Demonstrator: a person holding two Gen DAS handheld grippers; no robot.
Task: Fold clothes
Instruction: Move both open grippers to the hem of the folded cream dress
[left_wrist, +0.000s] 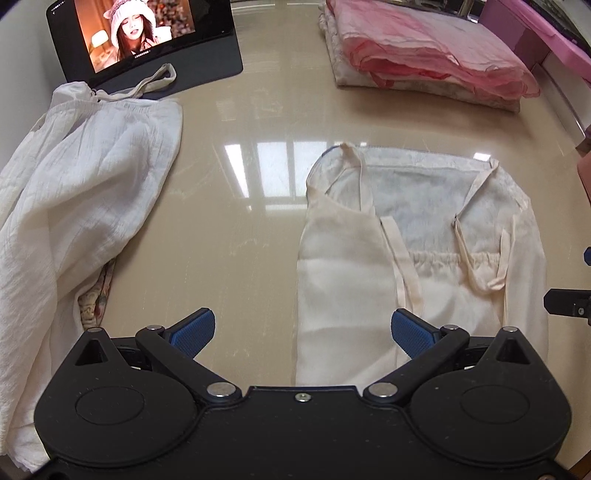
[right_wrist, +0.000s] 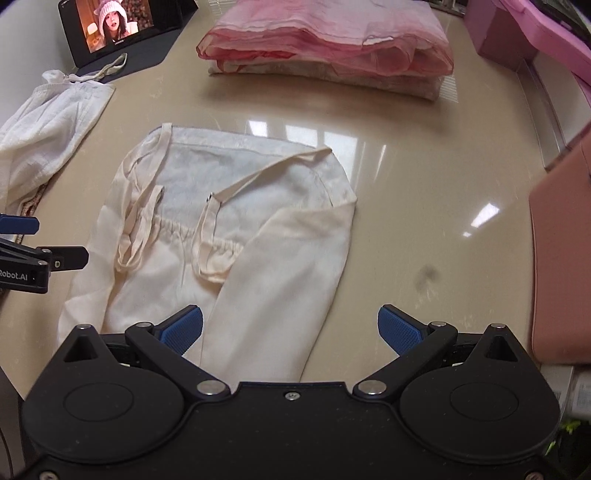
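While both tools (left_wrist: 302, 332) (right_wrist: 290, 328) gape wide, holding nothing, the cream garment (right_wrist: 229, 236) lies amid bare tabletop (right_wrist: 424, 206).

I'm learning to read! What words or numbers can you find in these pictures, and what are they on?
"Robot.AI", its start cut off by the picture's edge: white letters on the black body of the left gripper, seen from the right wrist.
A small line of text under the video on the black tablet screen: too small to read.
Nothing else carries writing.
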